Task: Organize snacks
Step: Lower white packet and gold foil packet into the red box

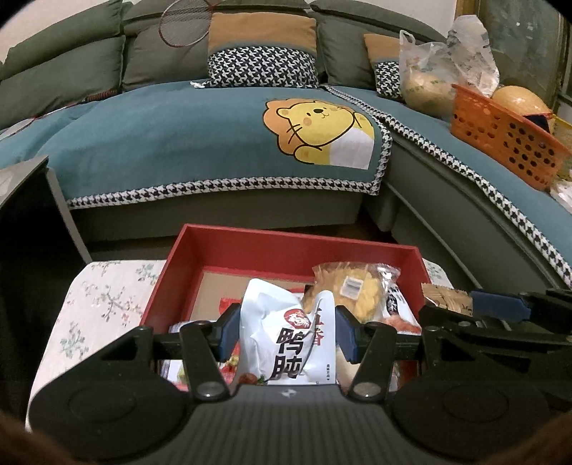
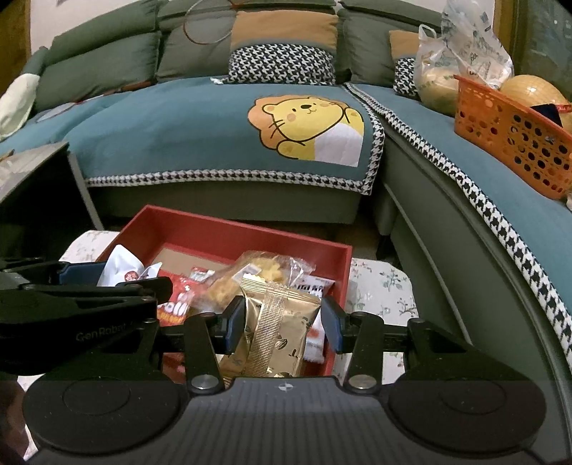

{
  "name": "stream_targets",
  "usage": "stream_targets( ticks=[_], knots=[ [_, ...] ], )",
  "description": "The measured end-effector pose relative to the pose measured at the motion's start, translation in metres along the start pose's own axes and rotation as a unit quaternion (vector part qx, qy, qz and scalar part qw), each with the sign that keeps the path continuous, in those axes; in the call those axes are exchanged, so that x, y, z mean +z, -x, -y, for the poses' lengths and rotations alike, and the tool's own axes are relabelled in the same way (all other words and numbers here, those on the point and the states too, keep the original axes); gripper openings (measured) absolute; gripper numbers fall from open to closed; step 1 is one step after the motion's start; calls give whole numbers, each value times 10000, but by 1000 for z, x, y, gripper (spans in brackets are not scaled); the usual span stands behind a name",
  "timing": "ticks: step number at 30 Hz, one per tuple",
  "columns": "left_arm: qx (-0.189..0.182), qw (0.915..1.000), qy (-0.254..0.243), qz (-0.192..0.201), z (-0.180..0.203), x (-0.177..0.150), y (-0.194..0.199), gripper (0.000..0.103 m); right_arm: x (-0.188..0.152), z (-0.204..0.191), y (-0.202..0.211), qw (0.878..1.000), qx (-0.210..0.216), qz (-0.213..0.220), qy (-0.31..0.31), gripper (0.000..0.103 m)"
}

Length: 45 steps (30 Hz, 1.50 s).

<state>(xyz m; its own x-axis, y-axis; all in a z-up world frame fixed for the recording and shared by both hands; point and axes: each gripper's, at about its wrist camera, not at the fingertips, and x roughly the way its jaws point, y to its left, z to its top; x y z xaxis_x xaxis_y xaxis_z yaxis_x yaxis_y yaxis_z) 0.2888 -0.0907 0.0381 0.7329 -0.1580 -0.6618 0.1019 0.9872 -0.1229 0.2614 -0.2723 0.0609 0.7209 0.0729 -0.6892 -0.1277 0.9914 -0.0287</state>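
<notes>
Left gripper [image 1: 284, 334] clenched on white crinkled snack pouch with black characters [image 1: 286, 343]; right gripper [image 2: 284, 323] grasping gold foil snack packet [image 2: 275, 332]. Both packs above open red cardboard box [image 1: 228, 243] holding other snacks, on floral-cloth bench [image 1: 107, 297]. Teal-covered sofa [image 1: 178, 143] behind.

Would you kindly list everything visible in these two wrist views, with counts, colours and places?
red box: one, red, on the floral table, holding loose snacks
white snack bag: one, white, in left gripper
gold snack packet: one, gold, in right gripper
yellow snack pack: one, clear-wrapped, in box
floral tablecloth: one, white
sofa cover: one, teal, lion cartoon
orange basket: one, on sofa, right
plastic bags: two, translucent, behind basket
racket: one, on back cushions
left gripper: black, blue pads
right gripper: black, blue pads
</notes>
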Motion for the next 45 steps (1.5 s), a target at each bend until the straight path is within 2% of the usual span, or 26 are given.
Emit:
stream_targets(
  ticks=[10,45],
  knots=[
    [102,9999,18,-52,-3,10,-31,62,8,5,-29,9998,70,-34,-204,53],
    [170,9994,55,-307,-4,4,-79,62,0,9,-76,9990,110,-275,-323,53]
  ],
)
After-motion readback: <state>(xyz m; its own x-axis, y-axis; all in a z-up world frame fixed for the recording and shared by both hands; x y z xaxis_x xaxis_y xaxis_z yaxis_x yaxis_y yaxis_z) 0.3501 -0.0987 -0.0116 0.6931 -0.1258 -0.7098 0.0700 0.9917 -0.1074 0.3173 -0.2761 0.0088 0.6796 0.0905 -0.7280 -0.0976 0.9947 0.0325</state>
